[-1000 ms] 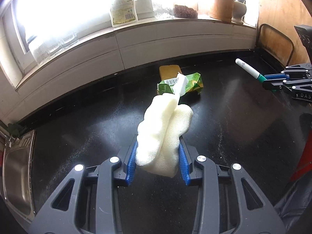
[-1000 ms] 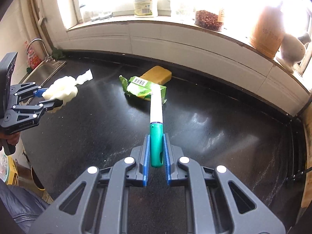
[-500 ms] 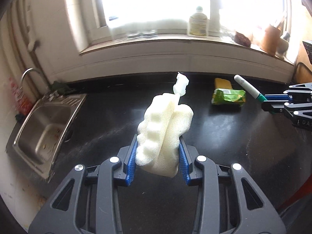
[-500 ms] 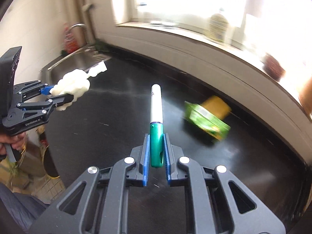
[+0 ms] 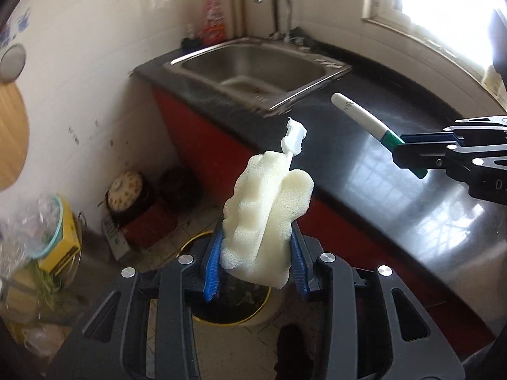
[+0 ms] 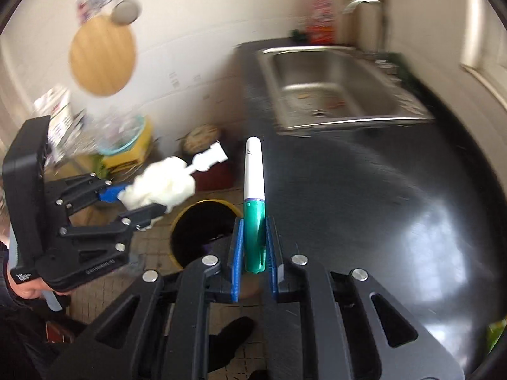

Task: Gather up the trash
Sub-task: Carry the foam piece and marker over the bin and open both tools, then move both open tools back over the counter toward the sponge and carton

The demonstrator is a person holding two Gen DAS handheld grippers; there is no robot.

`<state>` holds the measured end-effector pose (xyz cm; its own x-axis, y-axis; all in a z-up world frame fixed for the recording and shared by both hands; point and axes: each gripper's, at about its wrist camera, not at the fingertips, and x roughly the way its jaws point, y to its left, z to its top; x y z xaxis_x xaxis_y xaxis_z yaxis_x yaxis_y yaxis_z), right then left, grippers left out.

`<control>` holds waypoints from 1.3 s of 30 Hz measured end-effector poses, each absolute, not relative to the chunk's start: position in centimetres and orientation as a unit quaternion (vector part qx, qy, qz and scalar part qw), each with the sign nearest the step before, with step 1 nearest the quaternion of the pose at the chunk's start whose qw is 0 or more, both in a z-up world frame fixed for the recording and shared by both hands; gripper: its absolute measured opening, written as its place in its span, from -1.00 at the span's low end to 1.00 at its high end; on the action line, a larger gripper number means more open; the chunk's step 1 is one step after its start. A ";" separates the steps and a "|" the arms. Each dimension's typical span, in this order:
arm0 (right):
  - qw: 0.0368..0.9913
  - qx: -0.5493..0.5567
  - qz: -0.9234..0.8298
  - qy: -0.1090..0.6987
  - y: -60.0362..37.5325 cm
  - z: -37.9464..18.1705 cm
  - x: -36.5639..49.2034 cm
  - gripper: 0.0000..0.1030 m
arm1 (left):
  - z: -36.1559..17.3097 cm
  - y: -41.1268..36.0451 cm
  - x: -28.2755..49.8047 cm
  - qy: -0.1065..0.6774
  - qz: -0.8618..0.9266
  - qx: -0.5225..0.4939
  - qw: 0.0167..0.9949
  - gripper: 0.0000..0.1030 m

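Bin sits on the floor off the worktop's edge, directly beneath the left gripper clenching foam; right gripper clamps a marker just beside.

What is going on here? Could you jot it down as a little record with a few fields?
Place: kitchen, black counter with a steel sink
Left gripper: shut on a white sponge that has a plastic stem
Right gripper: shut on a green and white pen
Bin: round, yellow-rimmed, on the floor below both grippers
Likely next: drop both things into the bin
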<state>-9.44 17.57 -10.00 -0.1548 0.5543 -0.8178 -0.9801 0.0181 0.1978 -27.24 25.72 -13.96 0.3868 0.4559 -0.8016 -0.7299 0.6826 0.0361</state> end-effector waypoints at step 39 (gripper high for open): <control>0.610 -0.248 0.614 0.435 18.9 -10.7 -11.1 0.53 | -17.4 29.2 -28.5 0.456 0.329 -0.139 0.815 0.82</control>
